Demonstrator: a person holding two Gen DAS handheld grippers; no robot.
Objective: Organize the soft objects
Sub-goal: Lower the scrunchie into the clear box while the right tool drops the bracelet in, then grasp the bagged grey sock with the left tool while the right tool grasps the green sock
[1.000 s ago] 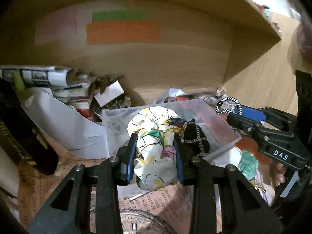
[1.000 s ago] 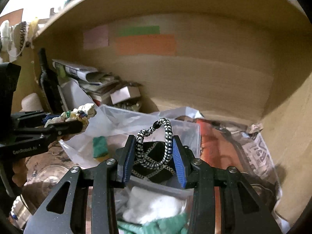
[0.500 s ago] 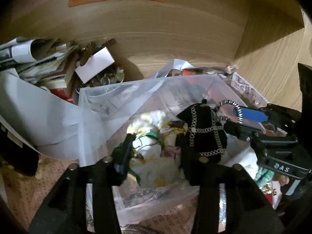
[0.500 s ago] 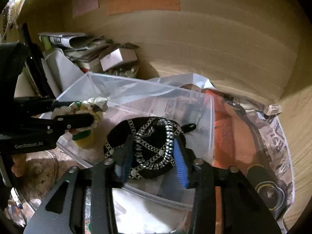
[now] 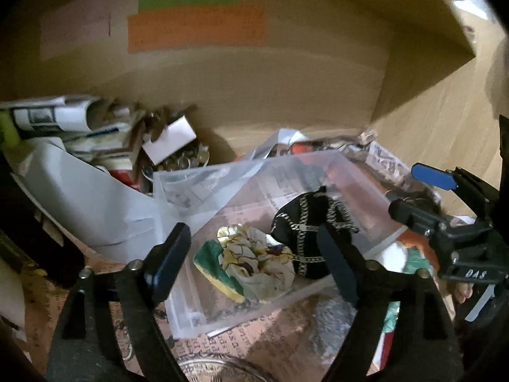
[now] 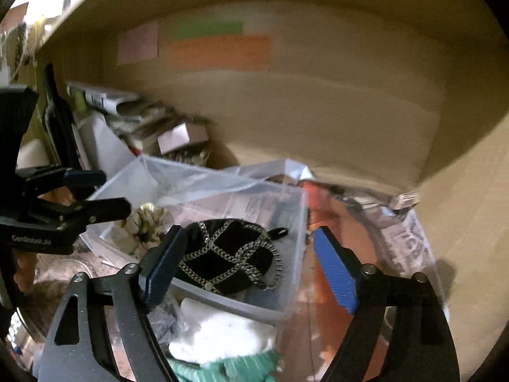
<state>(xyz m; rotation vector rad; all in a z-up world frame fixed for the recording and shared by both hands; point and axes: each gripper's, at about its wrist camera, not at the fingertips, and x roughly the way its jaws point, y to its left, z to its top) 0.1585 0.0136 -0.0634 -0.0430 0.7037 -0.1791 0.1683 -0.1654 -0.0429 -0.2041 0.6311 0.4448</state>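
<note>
Both tools now spread wide, empty — floral cloth (image 5: 257, 262) and chained black pouch (image 6: 229, 251) dropped into clear bin (image 5: 366, 184) ahead. Risk — retreating tool snags chain.

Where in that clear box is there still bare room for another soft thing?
The clear box has bare floor along its back wall, behind the floral cloth and black chained pouch. Its front is crowded by those two and a green sponge. Left of it, papers crowd.
</note>
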